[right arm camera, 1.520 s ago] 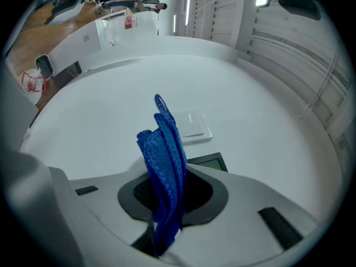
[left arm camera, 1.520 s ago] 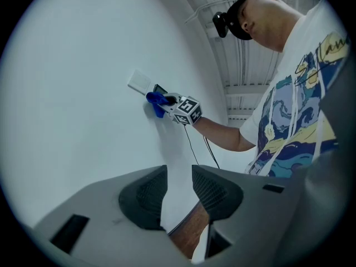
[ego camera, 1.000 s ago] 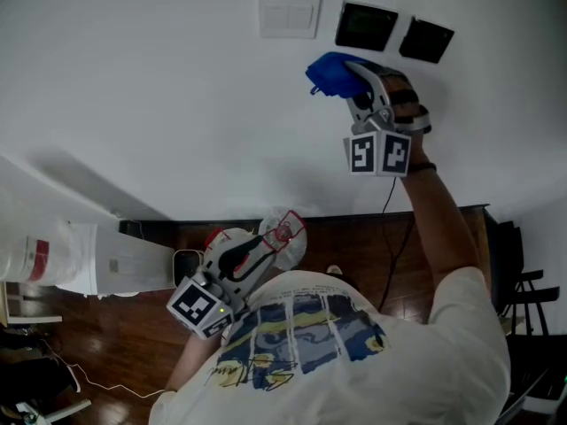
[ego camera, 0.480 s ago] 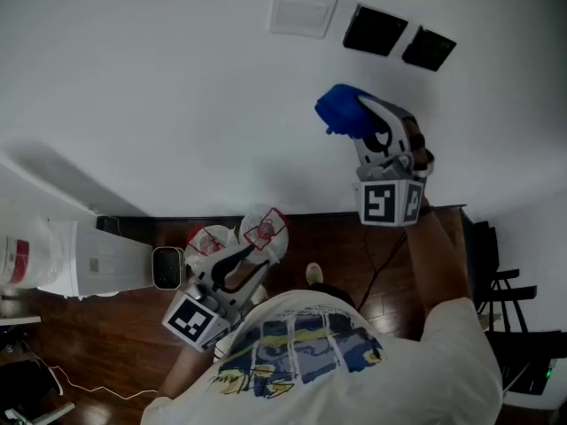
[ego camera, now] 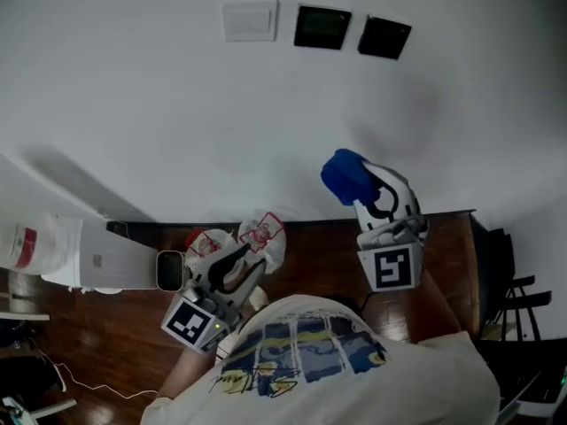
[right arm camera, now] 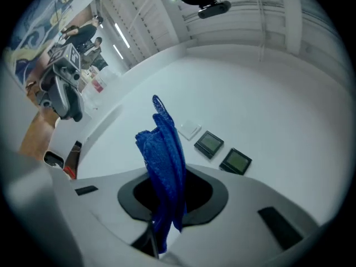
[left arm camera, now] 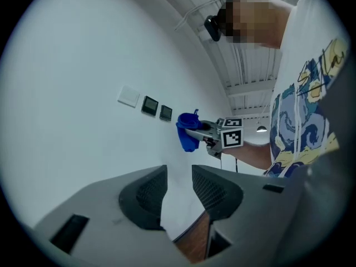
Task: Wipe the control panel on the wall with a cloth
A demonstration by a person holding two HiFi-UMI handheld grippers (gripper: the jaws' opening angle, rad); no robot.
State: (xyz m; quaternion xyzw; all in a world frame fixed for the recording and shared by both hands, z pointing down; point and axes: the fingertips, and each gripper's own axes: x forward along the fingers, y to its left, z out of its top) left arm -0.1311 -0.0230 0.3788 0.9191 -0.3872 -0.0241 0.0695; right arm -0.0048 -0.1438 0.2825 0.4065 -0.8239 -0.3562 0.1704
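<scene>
White wall fills the head view, with a white switch plate and two dark square control panels along the top. Left gripper hangs low at lower centre-left, jaws slightly apart on nothing. Right gripper, nearer the panels, pinches the bunched blue cloth, arm bent low; panels sit well above it, up and slightly left.
</scene>
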